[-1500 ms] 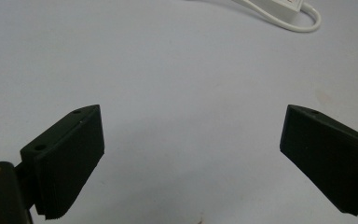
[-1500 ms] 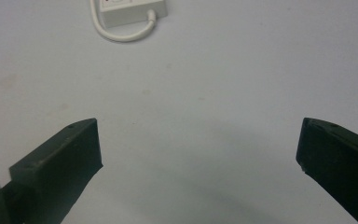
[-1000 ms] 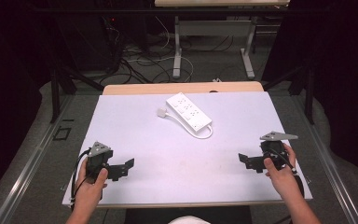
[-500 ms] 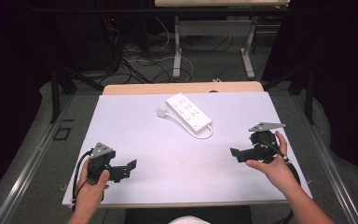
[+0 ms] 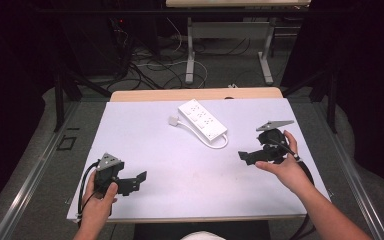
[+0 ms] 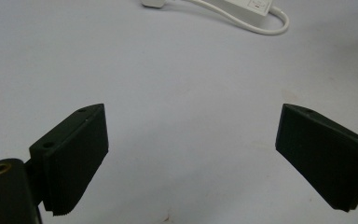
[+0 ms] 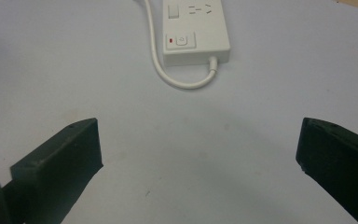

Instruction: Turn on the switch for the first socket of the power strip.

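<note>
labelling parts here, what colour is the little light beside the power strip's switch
Red, on the white power strip; clearest in the right gripper view.

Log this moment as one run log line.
left gripper: open, empty | right gripper: open, empty, near power strip | power strip: untouched on table

One power strip (image 5: pixel 202 119), two tongs (image 5: pixel 141 178)

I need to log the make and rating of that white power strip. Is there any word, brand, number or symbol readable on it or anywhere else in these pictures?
No words, brand or numbers are readable.
Power strip: its switch button bears a small round mark, too blurred to read, beside a red indicator dot.
Left gripper and right gripper: no lettering on the jaws.
</note>
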Tool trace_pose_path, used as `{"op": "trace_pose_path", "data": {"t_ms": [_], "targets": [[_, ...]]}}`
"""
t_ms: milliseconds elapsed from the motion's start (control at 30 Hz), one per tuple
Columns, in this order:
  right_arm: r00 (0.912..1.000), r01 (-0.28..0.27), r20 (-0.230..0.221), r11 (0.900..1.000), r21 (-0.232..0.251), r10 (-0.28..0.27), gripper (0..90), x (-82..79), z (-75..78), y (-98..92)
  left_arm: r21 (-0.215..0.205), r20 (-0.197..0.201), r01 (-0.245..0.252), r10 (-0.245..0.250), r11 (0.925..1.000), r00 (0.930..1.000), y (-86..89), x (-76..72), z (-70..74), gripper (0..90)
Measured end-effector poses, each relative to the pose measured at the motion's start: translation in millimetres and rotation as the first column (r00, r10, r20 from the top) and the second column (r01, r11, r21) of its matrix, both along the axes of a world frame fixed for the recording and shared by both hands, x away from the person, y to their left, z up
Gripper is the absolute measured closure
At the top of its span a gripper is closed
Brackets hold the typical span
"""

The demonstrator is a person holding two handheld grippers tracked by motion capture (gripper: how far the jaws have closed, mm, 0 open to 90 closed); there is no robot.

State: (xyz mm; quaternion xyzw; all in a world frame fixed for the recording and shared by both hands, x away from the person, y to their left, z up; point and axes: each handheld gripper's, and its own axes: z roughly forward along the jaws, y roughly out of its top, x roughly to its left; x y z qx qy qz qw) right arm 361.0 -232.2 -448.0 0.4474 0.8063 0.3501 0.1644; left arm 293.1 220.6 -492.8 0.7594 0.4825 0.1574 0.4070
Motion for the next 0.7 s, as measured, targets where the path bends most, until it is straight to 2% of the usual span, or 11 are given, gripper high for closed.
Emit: {"op": "trace_pose_path", "data": {"t_ms": [400,700], "targets": [[0.9999,-0.007,-0.013,1.0,-0.008,0.007,0.0,20.9,5.8,17.2,-0.002,0.011,-0.004,0.004,1.0,0.9999,1.3,-0.4,-0.7,9.3],[1.0,-0.001,0.004,1.0,-0.015,0.001,0.0,32.4,10.8,28.2,-0.01,0.004,-0.007,0.007,0.9999,1.0,0.8,0.0,-1.3,9.3]]}}
